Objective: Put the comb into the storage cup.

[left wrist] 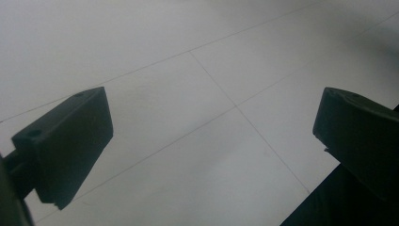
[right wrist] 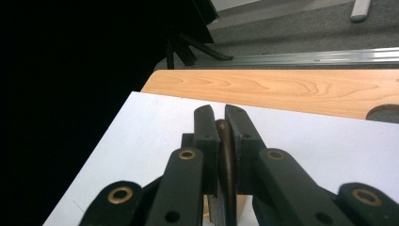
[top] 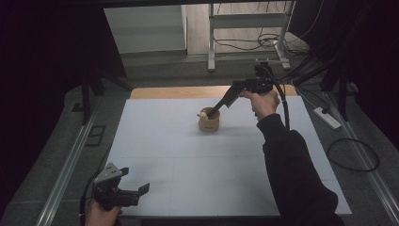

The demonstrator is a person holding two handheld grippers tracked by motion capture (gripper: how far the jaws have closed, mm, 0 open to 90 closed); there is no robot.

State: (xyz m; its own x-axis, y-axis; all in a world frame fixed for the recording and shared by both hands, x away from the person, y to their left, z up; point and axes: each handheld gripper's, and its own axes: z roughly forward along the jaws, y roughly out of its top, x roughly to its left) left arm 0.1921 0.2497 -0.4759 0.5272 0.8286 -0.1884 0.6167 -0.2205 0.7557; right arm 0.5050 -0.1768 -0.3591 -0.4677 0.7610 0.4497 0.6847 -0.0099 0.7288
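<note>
Two grippers are at work, and the nearer one, the left gripper [top: 135, 192], hangs at the near left corner of the white table [top: 188, 174] with its jaws spread wide and nothing between them; in its own view the two black pads frame bare white board. Farther out, past the middle of the table, stands a small wooden cup [top: 209, 123], upright, with a pale rounded lump [top: 203, 114] sitting at its left rim; what that lump is cannot be told. The right gripper [top: 217, 109] slants down into the mouth of the cup from the upper right, carried by a hand in a dark sleeve, and its jaws are clenched on a thin dark brown stick [right wrist: 227, 155], which stands edgewise between the pads in the right gripper view. Judging by its slimness and dark grain, the stick is probably a light, stiff wooden utensil handle, smooth enough to pivot or slide if pinched only at its tip, so a hold across the flat faces, as here, looks the sound one. The cup seems light and easy to tip, being small and narrow-based; a sideways push from the stick could topple it, while straight-down motion should leave it standing. Beyond the white board runs a strip of bare wood tabletop [right wrist: 291, 89].
</note>
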